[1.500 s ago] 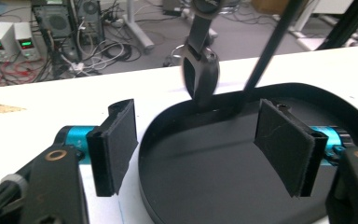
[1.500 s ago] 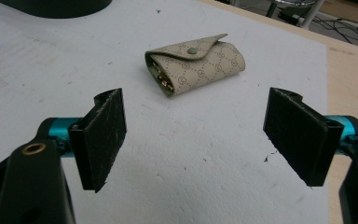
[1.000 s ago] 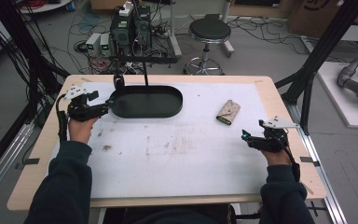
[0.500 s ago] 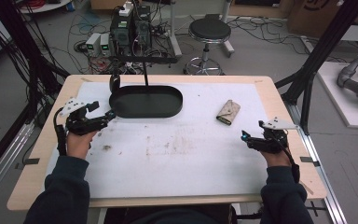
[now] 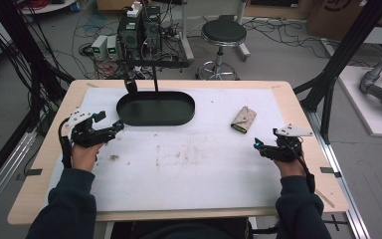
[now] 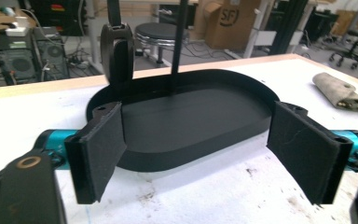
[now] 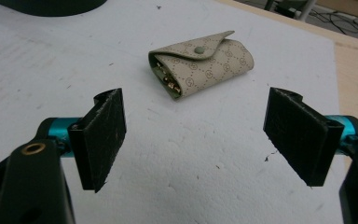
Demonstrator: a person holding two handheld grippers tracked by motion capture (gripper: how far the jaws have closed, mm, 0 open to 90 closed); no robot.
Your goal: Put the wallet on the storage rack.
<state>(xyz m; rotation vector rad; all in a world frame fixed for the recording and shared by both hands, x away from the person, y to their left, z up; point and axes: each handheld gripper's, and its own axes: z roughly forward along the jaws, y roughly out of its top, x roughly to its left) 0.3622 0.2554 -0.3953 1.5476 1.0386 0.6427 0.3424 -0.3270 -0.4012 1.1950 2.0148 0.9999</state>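
A black oval tray (image 5: 156,108) lies at the table's far middle, seen close in the left gripper view as the tray (image 6: 193,119). A beige patterned key pouch (image 5: 243,119) lies to its right, flap shut; the pouch (image 7: 201,62) sits just ahead of my right gripper (image 7: 193,140), whose jaws stand wide apart and hold nothing. In the high view that right gripper (image 5: 258,147) is below and right of the pouch. My left gripper (image 5: 118,128) is just left of the tray's near-left rim. Its jaws are open and empty, as the left gripper (image 6: 200,151) view shows.
A black post and clip (image 6: 116,49) rise from the tray's far rim. The white foam sheet (image 5: 189,164) covers the wooden table and carries brown stains mid-table. A stool (image 5: 224,35), computer boxes (image 5: 139,30) and cables stand beyond the far edge.
My left gripper has drawn back from the tray's left rim toward the near left, then edged right again. The right gripper has barely moved.
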